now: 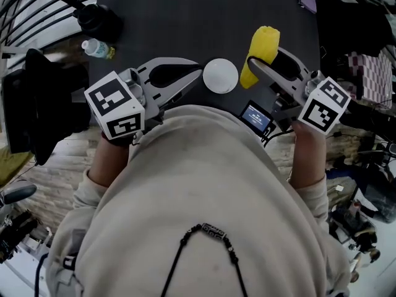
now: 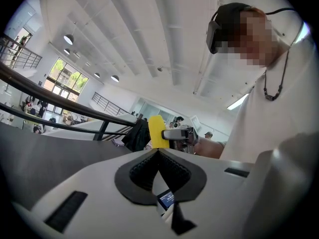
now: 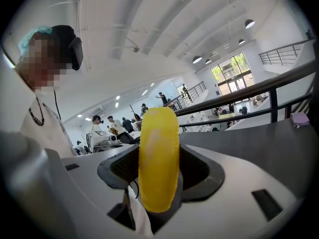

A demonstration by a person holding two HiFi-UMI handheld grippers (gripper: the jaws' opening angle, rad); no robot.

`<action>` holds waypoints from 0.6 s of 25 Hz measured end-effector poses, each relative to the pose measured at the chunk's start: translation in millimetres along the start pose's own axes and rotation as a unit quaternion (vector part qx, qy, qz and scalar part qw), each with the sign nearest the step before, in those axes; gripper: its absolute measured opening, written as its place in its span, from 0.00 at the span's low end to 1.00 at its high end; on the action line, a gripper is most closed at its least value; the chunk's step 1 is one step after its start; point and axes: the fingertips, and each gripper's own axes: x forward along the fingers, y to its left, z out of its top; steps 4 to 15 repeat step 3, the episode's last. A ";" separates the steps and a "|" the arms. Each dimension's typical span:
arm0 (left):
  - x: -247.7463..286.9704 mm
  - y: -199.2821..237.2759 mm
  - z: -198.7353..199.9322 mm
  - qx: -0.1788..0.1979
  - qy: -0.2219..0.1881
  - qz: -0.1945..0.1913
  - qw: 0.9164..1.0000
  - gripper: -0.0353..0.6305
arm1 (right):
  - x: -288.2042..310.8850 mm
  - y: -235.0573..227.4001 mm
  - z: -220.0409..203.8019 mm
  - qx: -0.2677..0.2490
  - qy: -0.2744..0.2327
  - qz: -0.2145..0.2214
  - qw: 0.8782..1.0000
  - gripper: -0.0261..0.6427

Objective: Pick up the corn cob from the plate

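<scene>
The yellow corn cob (image 1: 261,53) is off the plate, and my right gripper (image 1: 252,60) is shut on it. In the right gripper view the corn cob (image 3: 158,158) stands upright between the two dark pads, with the right gripper (image 3: 158,156) closed round its middle. The small white plate (image 1: 220,75) lies bare on the black table (image 1: 185,17), between the two grippers. My left gripper (image 1: 199,73) points at the plate's left rim, its jaws shut on nothing. In the left gripper view the left gripper (image 2: 158,151) has its tips meeting, and the corn cob (image 2: 156,131) shows beyond them.
A water bottle (image 1: 98,48) and a round black object (image 1: 98,18) sit at the table's left edge. A small lit screen (image 1: 257,117) hangs at the near edge by my right hand. A dark bag (image 1: 37,104) is at the left, and a checkered cloth (image 1: 371,76) at the right.
</scene>
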 end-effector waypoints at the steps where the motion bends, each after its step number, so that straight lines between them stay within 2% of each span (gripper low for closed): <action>1: -0.3 0.0 0.2 -0.001 -0.002 0.001 1.000 0.06 | 0.0 -0.8 -0.1 0.001 0.000 -0.001 1.000 0.42; 15: -0.8 0.0 0.5 -0.005 -0.006 0.001 1.000 0.06 | 0.1 -2.4 -0.3 0.002 -0.001 -0.003 1.000 0.42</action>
